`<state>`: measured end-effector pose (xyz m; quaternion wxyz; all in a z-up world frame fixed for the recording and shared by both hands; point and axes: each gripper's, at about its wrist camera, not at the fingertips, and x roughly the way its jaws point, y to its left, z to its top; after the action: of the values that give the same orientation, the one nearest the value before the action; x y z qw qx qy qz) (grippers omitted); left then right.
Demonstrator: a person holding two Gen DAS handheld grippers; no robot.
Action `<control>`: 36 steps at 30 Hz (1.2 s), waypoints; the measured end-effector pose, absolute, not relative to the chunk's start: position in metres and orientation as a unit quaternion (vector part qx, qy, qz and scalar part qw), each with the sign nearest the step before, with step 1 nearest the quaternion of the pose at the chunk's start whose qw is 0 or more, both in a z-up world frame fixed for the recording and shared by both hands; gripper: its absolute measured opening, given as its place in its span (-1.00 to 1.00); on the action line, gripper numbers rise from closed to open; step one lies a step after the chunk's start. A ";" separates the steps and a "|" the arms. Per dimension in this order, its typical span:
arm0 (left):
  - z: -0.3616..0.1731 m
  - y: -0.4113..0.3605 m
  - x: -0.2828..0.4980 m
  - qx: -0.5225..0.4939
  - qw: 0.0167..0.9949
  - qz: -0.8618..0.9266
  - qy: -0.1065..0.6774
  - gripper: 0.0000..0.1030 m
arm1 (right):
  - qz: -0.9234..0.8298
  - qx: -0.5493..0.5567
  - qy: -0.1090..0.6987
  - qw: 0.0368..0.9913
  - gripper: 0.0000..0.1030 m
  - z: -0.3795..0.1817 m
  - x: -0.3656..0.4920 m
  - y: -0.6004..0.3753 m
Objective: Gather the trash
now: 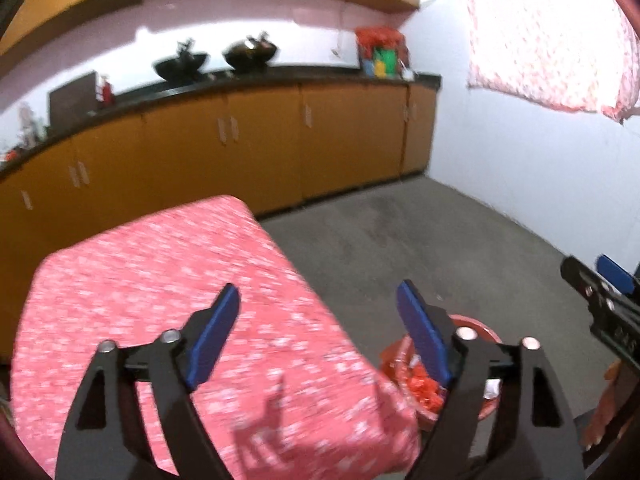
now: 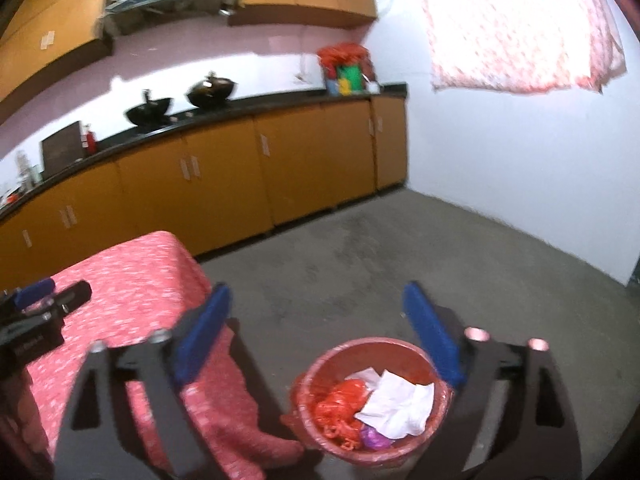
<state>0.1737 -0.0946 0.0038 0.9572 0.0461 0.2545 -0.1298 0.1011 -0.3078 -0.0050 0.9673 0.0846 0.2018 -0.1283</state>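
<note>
A red bin (image 2: 312,404) stands on the floor beside the table, holding white crumpled paper (image 2: 400,404), orange plastic (image 2: 340,404) and a purple scrap (image 2: 374,438). My right gripper (image 2: 316,300) hangs open and empty well above it. In the left wrist view the bin (image 1: 486,330) shows partly behind my right-hand finger, with orange trash (image 1: 424,390) inside. My left gripper (image 1: 318,298) is open and empty, over the edge of the table covered in pink cloth (image 1: 160,300). The right gripper (image 1: 600,280) shows at the right edge there; the left gripper (image 2: 52,296) shows at the left in the right wrist view.
Orange cabinets (image 2: 224,176) under a dark counter (image 2: 240,102) run along the far wall, with two black bowls (image 2: 150,110) and a colourful package (image 2: 346,70) on top. A grey floor (image 2: 400,248) spreads to a white wall. A patterned curtain (image 2: 512,20) hangs at a bright window.
</note>
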 end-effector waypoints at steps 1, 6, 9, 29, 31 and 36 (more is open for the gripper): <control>0.008 -0.087 0.167 0.044 0.960 -0.124 0.248 0.76 | -0.125 0.082 0.195 0.969 0.92 0.000 0.094 -0.300; 0.026 -0.044 0.117 0.033 0.973 -0.082 0.212 0.96 | -0.128 0.059 0.177 0.974 0.92 0.020 0.056 -0.267; 0.027 -0.025 0.093 0.024 0.977 -0.057 0.204 0.96 | -0.128 0.057 0.176 0.974 0.92 0.027 0.033 -0.252; 0.005 -0.007 0.013 0.051 0.982 -0.013 0.182 0.96 | -0.099 -0.005 0.160 0.982 0.92 0.024 -0.040 -0.195; 0.004 -0.008 0.009 0.054 0.983 -0.016 0.177 0.96 | -0.098 -0.006 0.161 0.982 0.92 0.023 -0.042 -0.194; -0.002 -0.008 0.005 0.049 0.982 -0.020 0.182 0.96 | -0.100 -0.002 0.163 0.982 0.92 0.021 -0.045 -0.196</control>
<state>0.0054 -0.0079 -0.0016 0.9818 0.0489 0.1825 -0.0203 -0.0451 -0.1958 0.0212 0.9815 -0.0019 0.1630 -0.1003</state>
